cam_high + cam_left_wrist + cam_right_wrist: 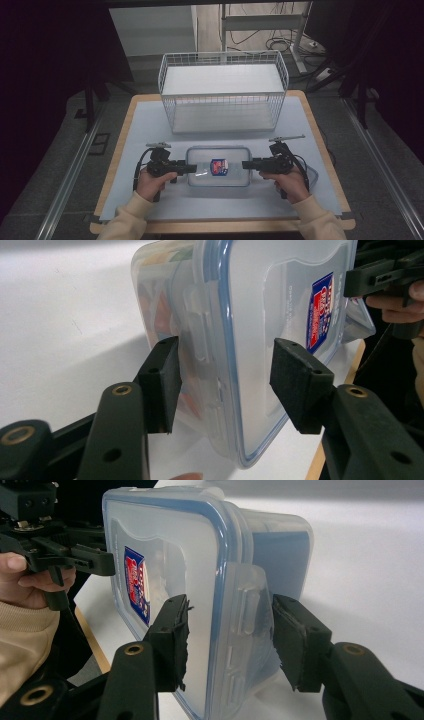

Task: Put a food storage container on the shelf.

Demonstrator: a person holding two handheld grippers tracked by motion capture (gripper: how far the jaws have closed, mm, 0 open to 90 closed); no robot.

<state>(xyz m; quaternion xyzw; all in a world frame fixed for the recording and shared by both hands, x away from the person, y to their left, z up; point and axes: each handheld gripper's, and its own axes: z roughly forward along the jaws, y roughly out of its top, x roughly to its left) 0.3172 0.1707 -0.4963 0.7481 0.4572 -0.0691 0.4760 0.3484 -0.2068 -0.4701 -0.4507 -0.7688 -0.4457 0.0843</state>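
Observation:
A clear plastic container (220,181) with a blue-sealed lid and a red-and-blue label (218,167) lies on the table between my two grippers. Coloured contents show dimly through its wall. My left gripper (194,168) is at its left end; in the left gripper view its jaws (222,385) straddle the end latch, one pad against the body and the other on the lid of the container (250,315). My right gripper (245,164) is at the right end; its jaws (230,640) enclose the flared latch flap (247,605) of the container (200,555), pads touching lid and flap.
A white wire basket (223,92) stands at the back of the table (150,120). A clear plastic piece (312,175) lies just right of my right hand. The table's wooden front edge (225,226) runs close under my forearms.

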